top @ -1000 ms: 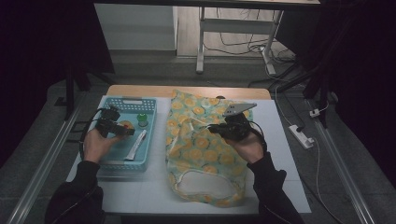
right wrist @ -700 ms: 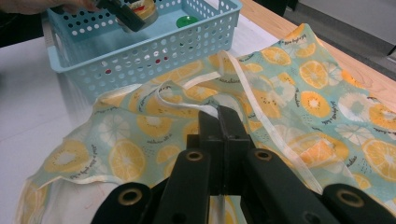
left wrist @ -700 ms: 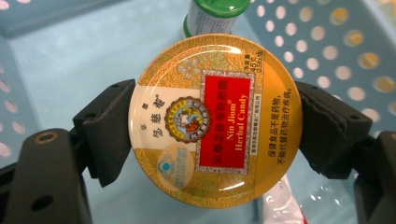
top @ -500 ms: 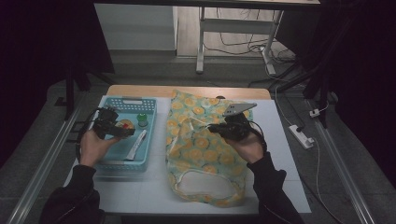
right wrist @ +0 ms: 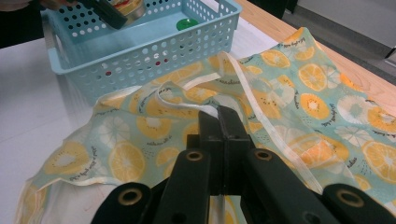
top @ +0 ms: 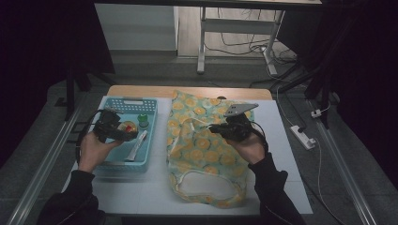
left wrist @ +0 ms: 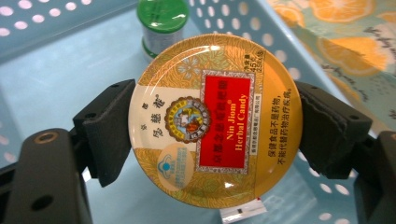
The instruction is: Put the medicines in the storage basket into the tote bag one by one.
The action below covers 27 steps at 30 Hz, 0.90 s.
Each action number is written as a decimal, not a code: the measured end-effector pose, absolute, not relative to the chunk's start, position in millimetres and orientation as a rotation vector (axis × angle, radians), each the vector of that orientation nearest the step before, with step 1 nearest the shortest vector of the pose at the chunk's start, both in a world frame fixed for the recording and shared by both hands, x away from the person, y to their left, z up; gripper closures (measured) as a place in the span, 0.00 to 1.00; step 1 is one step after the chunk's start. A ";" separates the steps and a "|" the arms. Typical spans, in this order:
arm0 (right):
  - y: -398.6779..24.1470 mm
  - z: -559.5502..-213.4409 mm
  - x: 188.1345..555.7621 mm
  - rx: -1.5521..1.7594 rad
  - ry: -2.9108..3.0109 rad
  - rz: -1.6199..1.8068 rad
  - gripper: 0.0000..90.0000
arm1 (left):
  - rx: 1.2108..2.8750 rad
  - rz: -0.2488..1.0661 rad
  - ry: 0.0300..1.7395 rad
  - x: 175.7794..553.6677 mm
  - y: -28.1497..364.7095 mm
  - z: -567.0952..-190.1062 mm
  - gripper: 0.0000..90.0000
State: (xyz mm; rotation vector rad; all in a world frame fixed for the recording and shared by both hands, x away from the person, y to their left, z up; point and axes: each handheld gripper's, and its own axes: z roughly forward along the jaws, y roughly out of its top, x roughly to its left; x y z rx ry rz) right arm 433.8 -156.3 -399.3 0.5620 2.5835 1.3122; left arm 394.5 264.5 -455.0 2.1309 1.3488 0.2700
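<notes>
My left claw [left wrist: 212,135] grips a round yellow candy tin [left wrist: 215,114] by its rim, one black pad pressed to each side, the red-and-gold lid facing the camera on that claw. From the high view the tin [top: 127,126] hangs above the blue basket [top: 123,162], clear of its floor, near the basket's far half. Under and beyond it in the basket stands a small jar with a green cap [left wrist: 163,21], upright, just past the tin's upper edge. A flat white packet [top: 138,145] lies on the basket floor beside it; I think it is a sachet, though the high view is too small to be sure.

My right claw [right wrist: 223,116] is closed, its two jaws flat against each other, and a white strap [right wrist: 266,126] of the fruit-print cloth bag [right wrist: 299,107] is pinched between them, lifting a fold of the cloth off the surface [top: 141,194]. The bag [top: 202,150] lies spread out to the right of the basket, its edge touching the basket's wall, with the open mouth toward me. My right hand [top: 248,147] rests over the bag's middle, well apart from my left hand [top: 94,152] at the basket.
</notes>
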 end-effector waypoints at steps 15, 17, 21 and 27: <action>-156.9 -398.9 433.9 0.562 2.578 1.318 1.00 | 2.161 0.272 1.246 376.0 245.6 -444.8 0.22; -156.9 -399.0 434.0 0.561 2.576 1.318 1.00 | 2.160 0.269 1.229 373.2 242.4 -443.1 0.22; -156.4 -399.3 434.0 0.563 2.577 1.331 1.00 | 2.160 0.257 1.192 368.0 235.0 -439.6 0.22; -157.0 -398.3 433.7 0.562 2.575 1.338 1.00 | 2.175 0.245 1.143 360.8 222.3 -438.3 0.22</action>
